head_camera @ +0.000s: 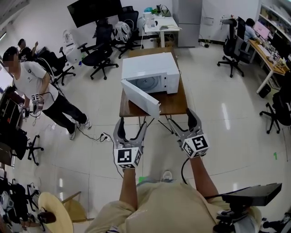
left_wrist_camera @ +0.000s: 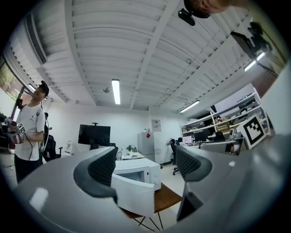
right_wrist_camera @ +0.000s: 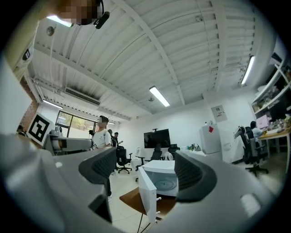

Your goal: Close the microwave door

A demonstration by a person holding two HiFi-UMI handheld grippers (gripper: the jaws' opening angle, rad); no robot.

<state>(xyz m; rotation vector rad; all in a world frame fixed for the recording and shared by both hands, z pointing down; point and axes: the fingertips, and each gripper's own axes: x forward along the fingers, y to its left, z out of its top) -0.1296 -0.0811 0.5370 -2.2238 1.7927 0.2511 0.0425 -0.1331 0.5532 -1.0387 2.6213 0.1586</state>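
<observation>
Head view: both forearms reach straight out from bottom centre, with the left gripper [head_camera: 132,128] and right gripper [head_camera: 181,120] side by side mid-frame, jaws spread wide and nothing in them. Just above them is the wooden table [head_camera: 175,103] holding the white microwave [head_camera: 150,68]. Its door [head_camera: 140,98] hangs open toward the grippers, not touched by either.

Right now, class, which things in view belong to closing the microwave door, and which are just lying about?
For the job: white box-shaped microwave; its open white door; brown wooden table beneath it; left tongs and right tongs, both open and empty.
Lying about: black office chair; large black screen; white desk at the back.
</observation>
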